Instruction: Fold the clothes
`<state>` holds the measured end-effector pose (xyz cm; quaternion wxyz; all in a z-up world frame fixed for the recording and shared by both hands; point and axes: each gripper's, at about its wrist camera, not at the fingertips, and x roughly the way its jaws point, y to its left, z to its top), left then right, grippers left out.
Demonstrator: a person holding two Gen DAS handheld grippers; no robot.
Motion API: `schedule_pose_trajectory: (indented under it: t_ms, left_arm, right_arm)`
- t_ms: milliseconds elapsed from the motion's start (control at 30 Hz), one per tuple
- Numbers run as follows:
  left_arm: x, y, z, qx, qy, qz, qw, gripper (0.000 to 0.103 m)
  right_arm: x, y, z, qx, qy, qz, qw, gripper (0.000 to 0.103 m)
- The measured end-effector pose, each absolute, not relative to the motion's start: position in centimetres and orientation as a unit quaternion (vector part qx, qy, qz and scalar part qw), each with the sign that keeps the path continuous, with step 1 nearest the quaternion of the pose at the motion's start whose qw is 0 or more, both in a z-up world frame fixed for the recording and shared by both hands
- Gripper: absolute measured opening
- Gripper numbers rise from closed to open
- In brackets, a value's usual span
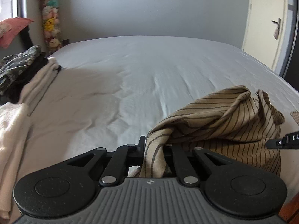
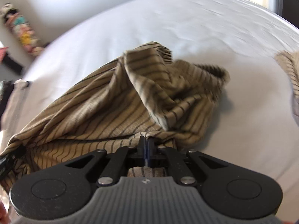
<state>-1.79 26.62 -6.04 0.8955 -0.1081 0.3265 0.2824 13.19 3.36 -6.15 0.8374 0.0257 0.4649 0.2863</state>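
Both claws, left claw [image 1: 149,145] and right claw [image 2: 146,143], pinch the crumpled tan dark-striped garment [image 2: 104,100] above the white-sheeted bed [image 1: 149,65]. Unfolded; folding remains. Folded cream clothes [image 1: 37,82] alongside.

A column of plush toys [image 1: 50,16] stands against the grey wall [image 1: 119,13] beside a cream door [image 1: 265,24].

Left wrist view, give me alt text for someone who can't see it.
The left gripper is shut on a tan striped garment, which bunches to the right over a bed with a white sheet. Folded clothes are stacked at the bed's left edge, and a door stands at right.
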Motion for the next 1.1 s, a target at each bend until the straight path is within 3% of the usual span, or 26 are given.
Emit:
schedule_pose_trajectory:
  t_ms: [400, 667, 833, 967, 1100]
  left_arm:
    - [-8.9, 30.6, 0.1, -0.153, 0.288, 0.388, 0.862, 0.008]
    - [-7.1, 27.8, -3.5, -0.164, 0.379, 0.28, 0.867, 0.013]
    - [-6.1, 25.2, -5.8, -0.156, 0.414, 0.216, 0.87, 0.027]
    - [-5.9, 23.9, -6.1, -0.144, 0.411, 0.187, 0.881, 0.055]
    - [-5.7, 23.8, -5.9, -0.133, 0.401, 0.183, 0.888, 0.059]
  right_arm:
    - [6.7, 8.7, 1.4, 0.011, 0.355, 0.412, 0.839, 0.002]
    - [8.0, 5.2, 0.3, -0.047, 0.378, 0.333, 0.863, 0.001]
    - [9.5, 1.1, -2.9, -0.059, 0.406, 0.265, 0.873, 0.001]
    - [10.3, -1.4, -4.5, -0.066, 0.416, 0.217, 0.881, 0.001]
    - [10.9, -2.9, -5.3, -0.058, 0.43, 0.2, 0.878, 0.003]
